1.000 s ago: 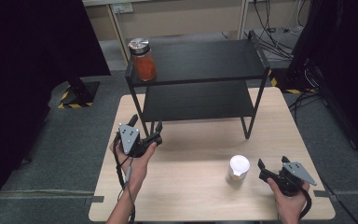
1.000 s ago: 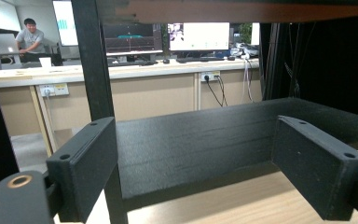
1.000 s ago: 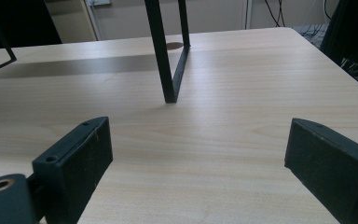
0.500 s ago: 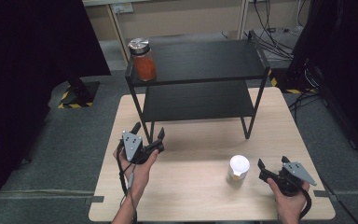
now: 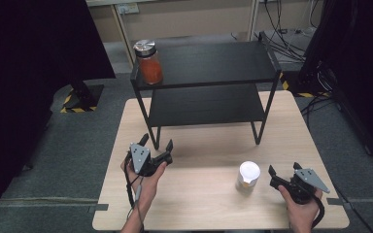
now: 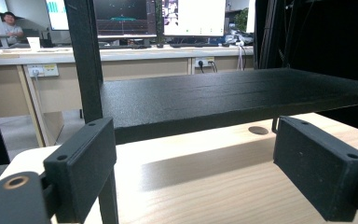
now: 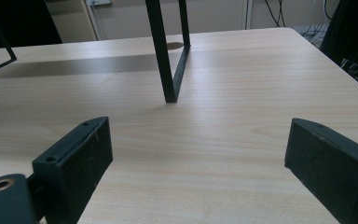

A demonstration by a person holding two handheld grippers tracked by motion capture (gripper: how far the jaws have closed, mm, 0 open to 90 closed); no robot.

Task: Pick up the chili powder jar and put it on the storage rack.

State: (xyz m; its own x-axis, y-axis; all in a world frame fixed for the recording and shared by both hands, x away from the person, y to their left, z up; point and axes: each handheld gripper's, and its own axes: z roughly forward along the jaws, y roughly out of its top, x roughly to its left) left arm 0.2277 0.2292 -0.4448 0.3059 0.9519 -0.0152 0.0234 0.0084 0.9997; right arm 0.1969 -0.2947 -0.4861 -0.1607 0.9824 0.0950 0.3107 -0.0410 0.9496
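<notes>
Wooden table (image 5: 209, 204) at frame centre, on grey floor (image 5: 68, 145). Black two-tier shelf (image 5: 213, 63) at table's far half, legs on tabletop. Jar (image 5: 148, 62), silver lid, orange-red contents, upright on top tier's left front corner. White-lidded cup (image 5: 248, 175) lower right, apart from shelf. Cables (image 5: 281, 19) upper right. Desk with monitors (image 6: 121, 18) beyond shelf, top of left gripper view.

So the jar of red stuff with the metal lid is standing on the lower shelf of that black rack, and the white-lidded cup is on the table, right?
Not quite. The jar stands on the top shelf of the black rack, at its left corner, as the high view shows. The white-lidded cup is indeed on the table.
</notes>
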